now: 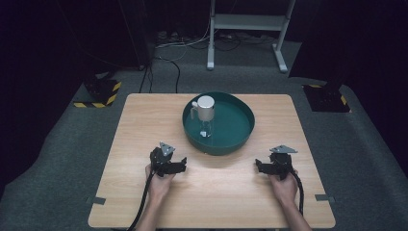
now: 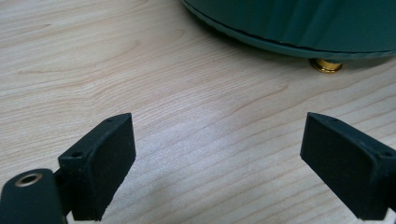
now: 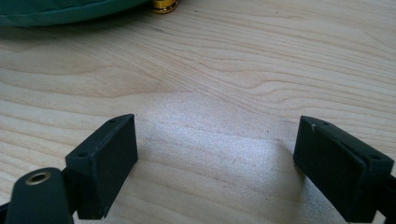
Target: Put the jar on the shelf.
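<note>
Glass bottle with a silver cap stands upright inside the green round basin, left of its middle, toward the counter's far edge. Basin sits on small gold feet. Your left tool rests near the front edge, just left of the basin, jaws wide apart, nothing between them. Your right tool sits front right, jaws apart too, holding nothing.
</note>
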`<act>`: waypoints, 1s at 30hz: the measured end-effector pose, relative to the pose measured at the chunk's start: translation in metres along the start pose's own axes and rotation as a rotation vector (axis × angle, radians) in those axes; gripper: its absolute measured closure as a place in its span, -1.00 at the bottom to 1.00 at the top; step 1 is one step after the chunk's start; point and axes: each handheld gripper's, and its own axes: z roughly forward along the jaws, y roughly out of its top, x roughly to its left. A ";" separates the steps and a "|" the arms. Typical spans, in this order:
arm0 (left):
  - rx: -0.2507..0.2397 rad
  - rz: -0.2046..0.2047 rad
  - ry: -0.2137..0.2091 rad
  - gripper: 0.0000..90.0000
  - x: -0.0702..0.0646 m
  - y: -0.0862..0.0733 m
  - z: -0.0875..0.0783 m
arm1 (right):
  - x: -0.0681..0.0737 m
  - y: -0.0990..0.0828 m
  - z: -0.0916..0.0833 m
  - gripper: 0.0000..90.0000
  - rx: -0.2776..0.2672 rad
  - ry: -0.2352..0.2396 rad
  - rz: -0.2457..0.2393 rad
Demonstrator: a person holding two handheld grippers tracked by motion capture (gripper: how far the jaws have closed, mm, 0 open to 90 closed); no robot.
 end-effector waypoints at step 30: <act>0.070 -0.019 0.008 -0.86 0.005 -0.009 0.018 | 0.000 0.000 0.000 -0.70 0.000 -0.001 -0.001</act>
